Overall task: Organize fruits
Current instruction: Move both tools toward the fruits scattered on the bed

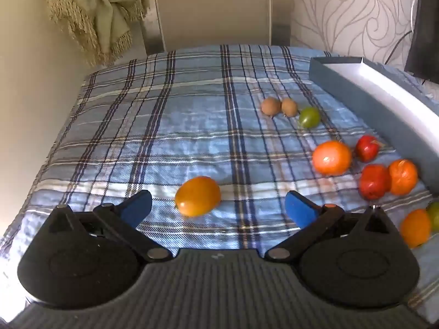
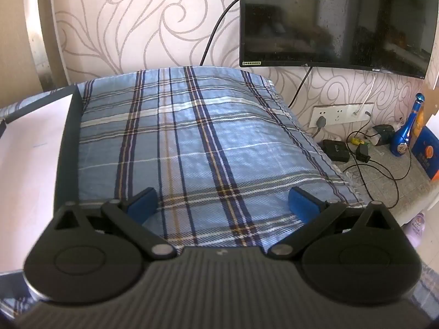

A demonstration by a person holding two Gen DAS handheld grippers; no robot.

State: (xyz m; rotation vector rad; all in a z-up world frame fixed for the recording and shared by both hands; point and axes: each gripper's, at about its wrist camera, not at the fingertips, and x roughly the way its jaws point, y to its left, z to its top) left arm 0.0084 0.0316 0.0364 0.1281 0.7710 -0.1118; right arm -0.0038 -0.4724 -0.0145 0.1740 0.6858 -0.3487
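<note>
Blue plaid cloth (image 1: 170,126) covers the work surface, with a dark-walled, white-floored box (image 1: 378,101) at its right edge; no fruit shows on the visible part of its floor. Left gripper (image 1: 218,209) is spread wide and holds nothing, a yellow-orange fruit (image 1: 197,196) lying between its blue pads; two kiwis (image 1: 279,106), a green fruit (image 1: 309,117), oranges (image 1: 332,157) and red apples (image 1: 367,148) lie loose beside the box wall. Right gripper (image 2: 222,204) is likewise released over bare cloth, just beside the box.

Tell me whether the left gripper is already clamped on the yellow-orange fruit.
No: the left gripper is open, and the yellow-orange fruit lies untouched between its fingers.
</note>
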